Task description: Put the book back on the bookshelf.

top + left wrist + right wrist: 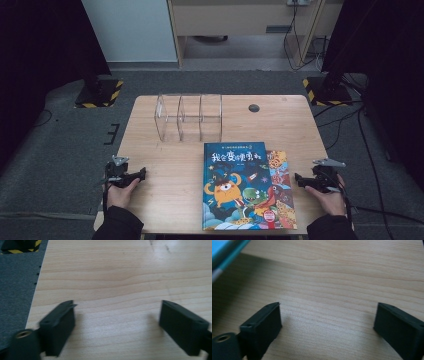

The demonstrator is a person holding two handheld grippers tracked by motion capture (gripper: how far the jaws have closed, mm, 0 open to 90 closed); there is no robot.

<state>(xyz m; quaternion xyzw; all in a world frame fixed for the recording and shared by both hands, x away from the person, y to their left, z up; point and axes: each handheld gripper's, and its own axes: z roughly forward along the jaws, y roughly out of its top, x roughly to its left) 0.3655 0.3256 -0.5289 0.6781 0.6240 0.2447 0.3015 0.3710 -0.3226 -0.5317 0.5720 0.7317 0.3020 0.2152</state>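
A blue picture book (236, 186) lies on a second book (281, 189) at the near edge of the wooden table (160, 200), between the grippers. The right gripper (299, 179) hangs near the books' right side, jaws apart and empty; the left gripper (142, 173) sits well left, jaws apart over bare wood. A clear rack (189, 117) stands beyond the books.

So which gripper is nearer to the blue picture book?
Right. The right gripper sits just off the stack's right edge, beside the blue picture book. The left gripper is farther off, across bare table.
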